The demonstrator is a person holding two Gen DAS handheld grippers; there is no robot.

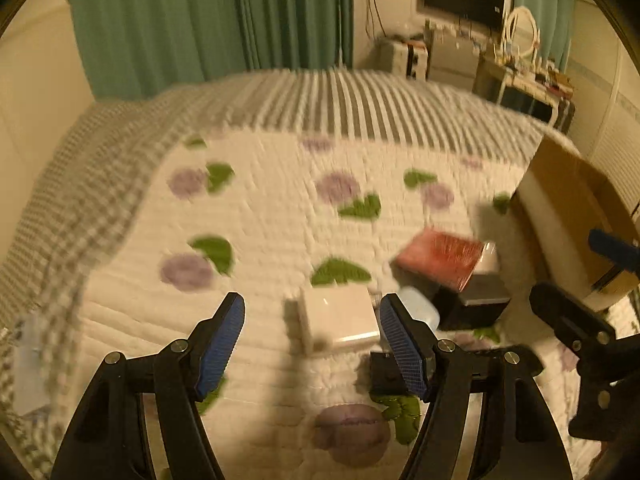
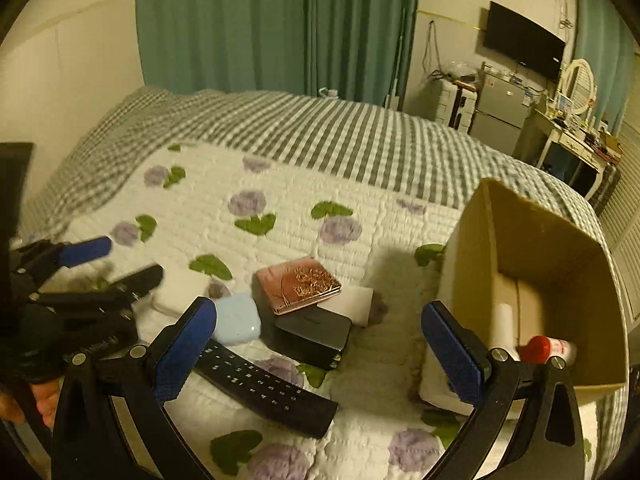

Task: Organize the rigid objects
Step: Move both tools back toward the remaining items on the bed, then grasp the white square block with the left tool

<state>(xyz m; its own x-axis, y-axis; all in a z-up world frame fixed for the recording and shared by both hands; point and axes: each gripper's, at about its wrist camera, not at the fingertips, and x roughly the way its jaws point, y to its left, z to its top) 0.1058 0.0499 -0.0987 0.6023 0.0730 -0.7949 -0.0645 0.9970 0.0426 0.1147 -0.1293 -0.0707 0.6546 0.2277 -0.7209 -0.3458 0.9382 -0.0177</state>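
Observation:
Several rigid objects lie on a flowered quilt: a white box, a light blue case, a pink book on a black box, a flat white box and a black remote. My left gripper is open and empty, just in front of the white box. It also shows in the right wrist view. My right gripper is open and empty above the quilt, between the pile and a cardboard box. The left wrist view is blurred.
The cardboard box stands at the right and holds a white tube and a red-capped bottle. A checked blanket covers the far bed. Green curtains, a fridge and a dresser stand beyond.

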